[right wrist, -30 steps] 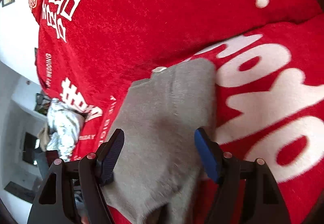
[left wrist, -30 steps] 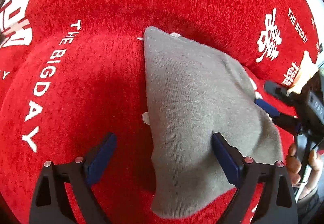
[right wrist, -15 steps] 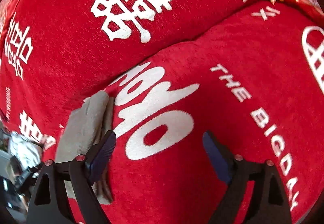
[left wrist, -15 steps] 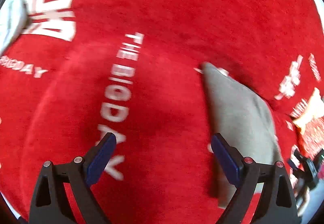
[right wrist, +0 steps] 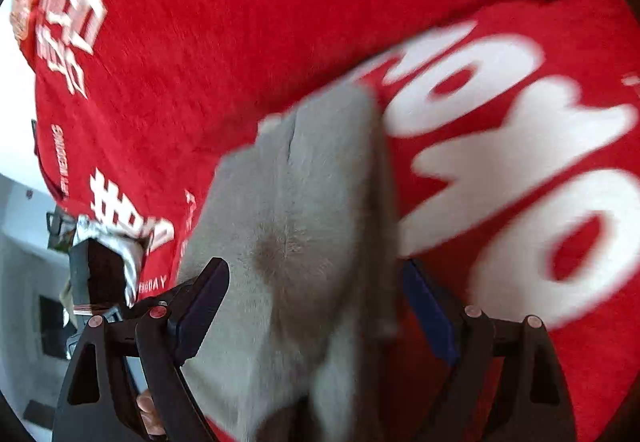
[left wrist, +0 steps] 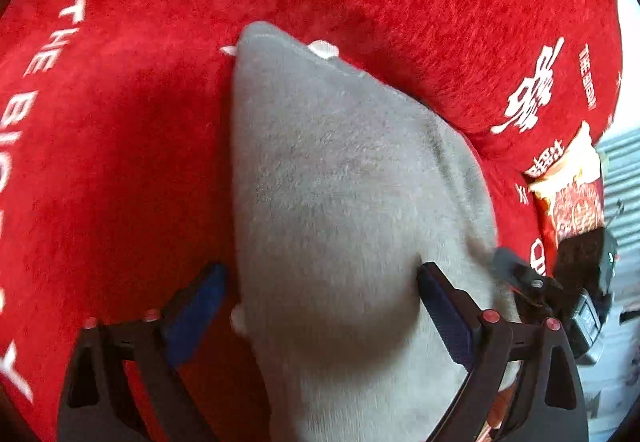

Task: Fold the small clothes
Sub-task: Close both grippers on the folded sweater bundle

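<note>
In the left wrist view, a grey knitted garment lies on the red plush cover printed with white lettering. Its long axis runs from near to far, tapering to a rounded far end that points up and slightly left. The left gripper has its jaws spread wide, the left finger over the red cover just beside the garment's edge, the right finger over the grey fabric; nothing is pinched. The right gripper shows at the right edge beside a snack packet. Half a second ago this view looked mostly at bare cover with the garment off to the right; now the garment fills the centre.

In the right wrist view, blurred, the garment again stretches near to far, its far end tilted right. The right gripper is released, fingers straddling the cloth. Earlier the garment sat by the left finger only.
</note>
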`<state>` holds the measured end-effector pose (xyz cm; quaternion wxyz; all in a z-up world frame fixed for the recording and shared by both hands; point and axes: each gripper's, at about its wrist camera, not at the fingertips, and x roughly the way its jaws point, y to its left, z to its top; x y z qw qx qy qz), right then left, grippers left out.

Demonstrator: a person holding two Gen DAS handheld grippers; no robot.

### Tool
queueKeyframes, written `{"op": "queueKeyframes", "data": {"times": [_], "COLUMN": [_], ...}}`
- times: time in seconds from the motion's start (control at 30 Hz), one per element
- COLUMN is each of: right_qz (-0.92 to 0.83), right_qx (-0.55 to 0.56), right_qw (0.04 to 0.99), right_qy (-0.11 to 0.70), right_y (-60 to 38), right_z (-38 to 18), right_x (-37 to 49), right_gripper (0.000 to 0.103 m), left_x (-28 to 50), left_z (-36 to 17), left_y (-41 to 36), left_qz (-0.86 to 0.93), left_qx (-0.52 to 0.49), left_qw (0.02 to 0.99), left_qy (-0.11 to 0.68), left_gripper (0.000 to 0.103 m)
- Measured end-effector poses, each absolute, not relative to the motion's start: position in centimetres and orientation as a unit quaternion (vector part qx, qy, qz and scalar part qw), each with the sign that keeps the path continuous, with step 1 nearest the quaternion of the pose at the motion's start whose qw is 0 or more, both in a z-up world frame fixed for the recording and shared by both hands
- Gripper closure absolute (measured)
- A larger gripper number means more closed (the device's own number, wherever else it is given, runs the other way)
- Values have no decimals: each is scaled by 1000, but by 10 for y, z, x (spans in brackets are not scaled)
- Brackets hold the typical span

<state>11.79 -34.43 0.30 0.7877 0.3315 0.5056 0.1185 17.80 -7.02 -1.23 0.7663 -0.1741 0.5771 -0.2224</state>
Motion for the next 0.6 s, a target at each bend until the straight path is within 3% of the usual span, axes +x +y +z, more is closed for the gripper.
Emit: {"op": "queueKeyframes", "data": {"times": [0.23,0.6], "right_qz": [147,155], "right_qx": [214,205], "right_qw": [835,845], "right_qy": [485,470], "right_y": [-299,-297], "right_z": [1,1], "right_x": [139,138], "right_gripper": [13,8], "left_x": [182,175], "left_z": [-14,-15], "left_y": [-91,-83], "left_qz": [-252,-265], "left_qx": [-102,-115], "left_qw": [801,818], "left_qy": [534,498], "left_gripper": [1,1]}}
